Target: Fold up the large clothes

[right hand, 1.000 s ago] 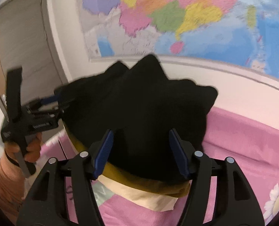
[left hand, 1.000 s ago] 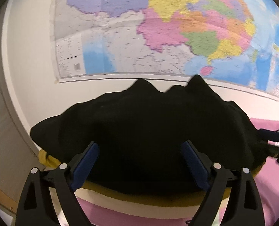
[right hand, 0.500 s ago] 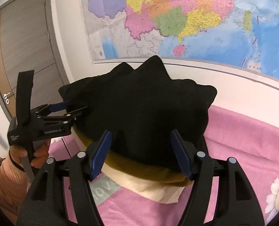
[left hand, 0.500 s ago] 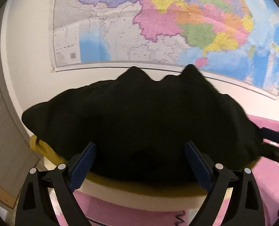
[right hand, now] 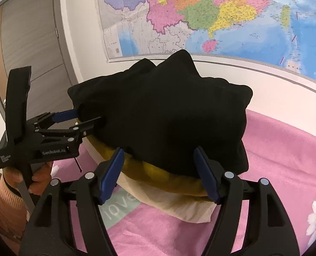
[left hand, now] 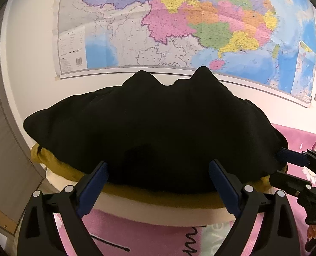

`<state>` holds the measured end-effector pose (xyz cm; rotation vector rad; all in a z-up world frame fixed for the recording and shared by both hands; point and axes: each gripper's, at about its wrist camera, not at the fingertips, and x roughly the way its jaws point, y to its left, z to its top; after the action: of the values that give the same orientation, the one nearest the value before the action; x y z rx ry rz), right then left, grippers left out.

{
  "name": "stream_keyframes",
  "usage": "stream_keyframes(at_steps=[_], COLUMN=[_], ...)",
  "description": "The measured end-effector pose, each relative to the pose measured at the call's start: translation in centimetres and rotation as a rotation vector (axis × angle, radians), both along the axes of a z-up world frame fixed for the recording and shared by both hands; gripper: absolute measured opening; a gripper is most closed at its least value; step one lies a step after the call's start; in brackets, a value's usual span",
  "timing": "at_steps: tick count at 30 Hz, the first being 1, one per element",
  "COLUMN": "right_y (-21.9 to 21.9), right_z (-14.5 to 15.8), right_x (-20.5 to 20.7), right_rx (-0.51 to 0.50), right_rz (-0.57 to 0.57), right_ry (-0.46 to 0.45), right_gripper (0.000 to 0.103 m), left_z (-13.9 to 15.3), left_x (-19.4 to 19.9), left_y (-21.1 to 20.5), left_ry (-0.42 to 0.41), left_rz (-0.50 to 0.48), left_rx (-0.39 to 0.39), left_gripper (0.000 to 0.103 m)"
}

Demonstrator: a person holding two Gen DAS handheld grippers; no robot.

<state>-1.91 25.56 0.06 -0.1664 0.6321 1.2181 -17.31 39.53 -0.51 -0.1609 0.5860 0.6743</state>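
Folded black garment on a stack, a gripper at each side

The right gripper [right hand: 159,171] has its blue-padded jaws opening, set either side of the near edge of the black garment [right hand: 162,115], which tops a mustard piece [right hand: 170,180] and a cream piece [right hand: 179,205] on a pink bedspread [right hand: 285,149]. The left gripper [right hand: 88,118], held by a hand [right hand: 24,180] in an orange sleeve [right hand: 2,209], meets the garment's left edge. A map [right hand: 221,15] hangs on the wall, beside a door [right hand: 30,42].
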Motion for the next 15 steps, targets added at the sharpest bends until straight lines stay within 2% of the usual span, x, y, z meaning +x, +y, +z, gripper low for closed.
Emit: stream_keyframes(at_steps=[4, 9, 15], right_y=[-0.6, -1.5, -2.6], right_z=[0.1, 0.2, 0.2], right_x=[-0.4, -0.9, -2.0], right_rx=[0.012, 0.020, 0.030], right_rz=[0.000, -0.006, -0.016], right_ry=[0.002, -0.009, -0.033], right_gripper=[0.075, 0.082, 0.092], left_z=[0.1, 0.1, -0.1], left_x=[-0.6, -1.2, -2.8], left_y=[-1.2, -2.6, -3.7], left_ry=[-0.011, -0.010, -0.039], left_rz=[0.005, 0.015, 0.050], left_rx=[0.015, 0.024, -0.009], left_gripper=[0.096, 0.096, 0.096])
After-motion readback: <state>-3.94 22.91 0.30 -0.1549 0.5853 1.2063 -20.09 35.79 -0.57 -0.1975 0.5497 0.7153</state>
